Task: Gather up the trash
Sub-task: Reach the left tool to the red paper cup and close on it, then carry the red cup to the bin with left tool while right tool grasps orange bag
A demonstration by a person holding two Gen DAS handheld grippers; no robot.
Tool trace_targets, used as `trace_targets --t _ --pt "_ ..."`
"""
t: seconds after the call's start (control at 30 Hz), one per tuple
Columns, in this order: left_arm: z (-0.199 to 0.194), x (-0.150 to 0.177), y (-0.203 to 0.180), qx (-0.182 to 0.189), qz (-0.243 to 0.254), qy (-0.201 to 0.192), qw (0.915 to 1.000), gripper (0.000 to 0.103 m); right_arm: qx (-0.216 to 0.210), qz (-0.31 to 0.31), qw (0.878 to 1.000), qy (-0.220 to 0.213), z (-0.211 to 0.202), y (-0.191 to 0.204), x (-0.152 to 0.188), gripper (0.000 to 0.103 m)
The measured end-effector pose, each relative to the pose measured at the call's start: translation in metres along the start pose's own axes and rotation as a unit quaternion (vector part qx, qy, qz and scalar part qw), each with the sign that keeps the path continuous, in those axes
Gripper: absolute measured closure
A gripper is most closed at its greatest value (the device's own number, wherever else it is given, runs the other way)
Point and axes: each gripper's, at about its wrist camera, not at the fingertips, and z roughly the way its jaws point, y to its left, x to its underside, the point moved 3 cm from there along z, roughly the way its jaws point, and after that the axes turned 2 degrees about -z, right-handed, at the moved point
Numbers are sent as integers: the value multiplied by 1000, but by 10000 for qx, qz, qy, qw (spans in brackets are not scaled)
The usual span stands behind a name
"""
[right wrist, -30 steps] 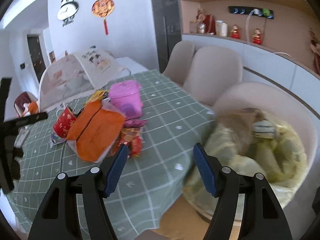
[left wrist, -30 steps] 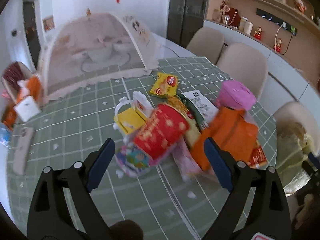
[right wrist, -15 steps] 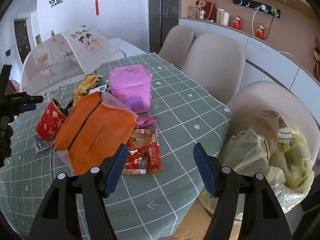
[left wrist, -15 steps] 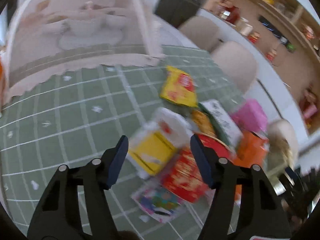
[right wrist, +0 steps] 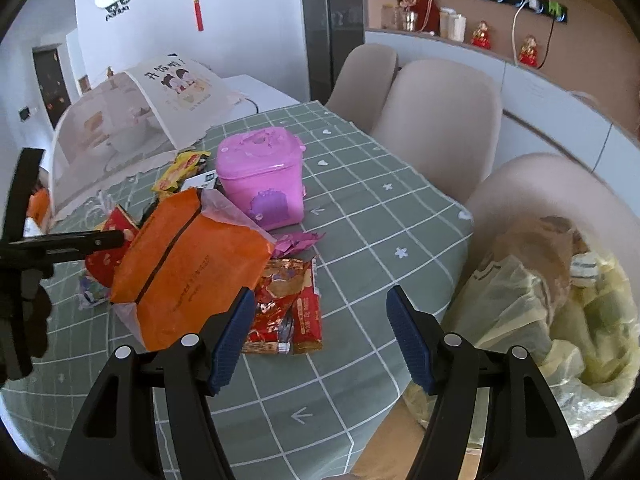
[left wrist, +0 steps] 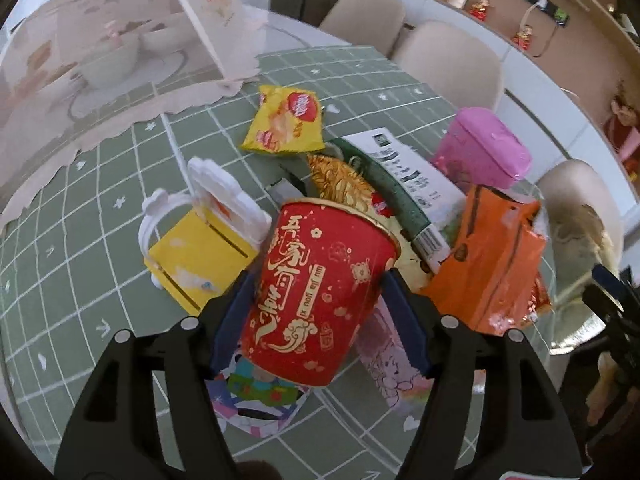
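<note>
A red paper cup [left wrist: 316, 300] with gold lettering lies tilted on the trash pile. It sits between the fingers of my left gripper [left wrist: 317, 286]. The jaws are opening slightly, with both blue pads still against the cup's sides. In the right wrist view the cup [right wrist: 106, 256] peeks out behind an orange packet [right wrist: 188, 256]. My right gripper [right wrist: 320, 312] hovers open and empty over the table's near edge, with red snack wrappers [right wrist: 288, 304] just past its left finger. A yellow trash bag [right wrist: 560, 312] sits on a chair at the right.
Around the cup lie a yellow box with a white handle [left wrist: 196, 256], a yellow snack bag [left wrist: 286, 124], a green-and-white packet [left wrist: 400, 184] and a pink lidded box [left wrist: 484, 152]. A mesh food cover [left wrist: 112, 48] stands at the back left. Beige chairs [right wrist: 440, 120] line the far side.
My left gripper has dropped down and forward onto the pile and closed around the red cup. The right gripper has shifted left, from over the trash bag to above the table.
</note>
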Motion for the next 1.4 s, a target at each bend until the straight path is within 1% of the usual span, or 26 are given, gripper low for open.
trace_targets --t 0.07,0.13,0.2,0.27,0.3,0.37,0.4,0.5,0.57,0.67,0.77,0.8,0.83,0.9,1.03,1.1,1.13,1.17,1.23,1.27,1.3,1.33,1.4 --pt "4 0 3 -48 -293 177 9994 37 -90 -37 10000 0 -2 -2 0 38" --pt "6 1 5 -92 -477 304 9984 37 81 -182 9998 -75 -6 -3 0 38" --pt "4 0 4 -180 -503 303 9981 37 237 -355 9990 -151 -10 -2 -1 38" --pt "7 2 3 -265 -597 389 9971 37 167 -548 9983 -87 -12 3 1 38" --pt "12 4 4 -283 -675 531 9959 37 116 -602 9981 -30 -12 5 1 38" --pt "19 12 5 -245 -874 807 9926 40 -39 -675 9977 91 -11 11 3 38" --pt "20 15 7 -192 -975 845 9915 42 -87 -663 9977 126 -11 13 4 38" --pt "3 23 11 143 -1297 665 9892 45 -269 -620 9974 242 -12 21 6 38" --pt "-18 27 12 389 -1345 384 9894 46 -349 -659 9970 224 -14 25 4 38" --pt "-48 29 10 482 -1198 2 9916 46 -414 -639 9969 217 -12 31 -3 38" --pt "-73 28 11 541 -1062 -338 9923 47 -823 -309 9956 315 -2 34 -16 38" --pt "-78 28 12 554 -1050 -404 9921 47 -909 -218 9952 300 2 35 -20 38" --pt "-84 28 13 571 -1055 -484 9916 47 -885 -178 9956 246 6 37 -24 38" --pt "-90 29 18 649 -1116 -559 9900 47 -798 -199 9963 232 17 41 -29 38" --pt "-96 37 30 747 -1245 -588 9877 47 -682 -106 9962 536 55 45 -30 38" --pt "-95 40 34 800 -1214 -556 9878 46 -476 -195 9968 608 71 48 -31 38" --pt "-95 42 35 801 -1174 -527 9884 46 -475 -229 9966 636 78 50 -32 38" --pt "-93 42 36 789 -1110 -482 9895 46 -623 -202 9953 709 85 53 -33 38" --pt "-88 46 37 752 -967 -382 9917 46 -977 -113 9918 813 89 58 -34 60" --pt "-84 47 37 746 -902 -328 9926 46 -1022 -127 9914 813 87 61 -37 64" --pt "-80 48 38 758 -851 -270 9931 46 -1001 -164 9918 774 84 63 -39 76" --pt "-75 49 39 791 -828 -219 9932 46 -945 -226 9928 699 76 66 -42 91" --pt "-66 51 40 940 -842 -86 9920 46 -876 -243 9942 570 61 66 -47 91"
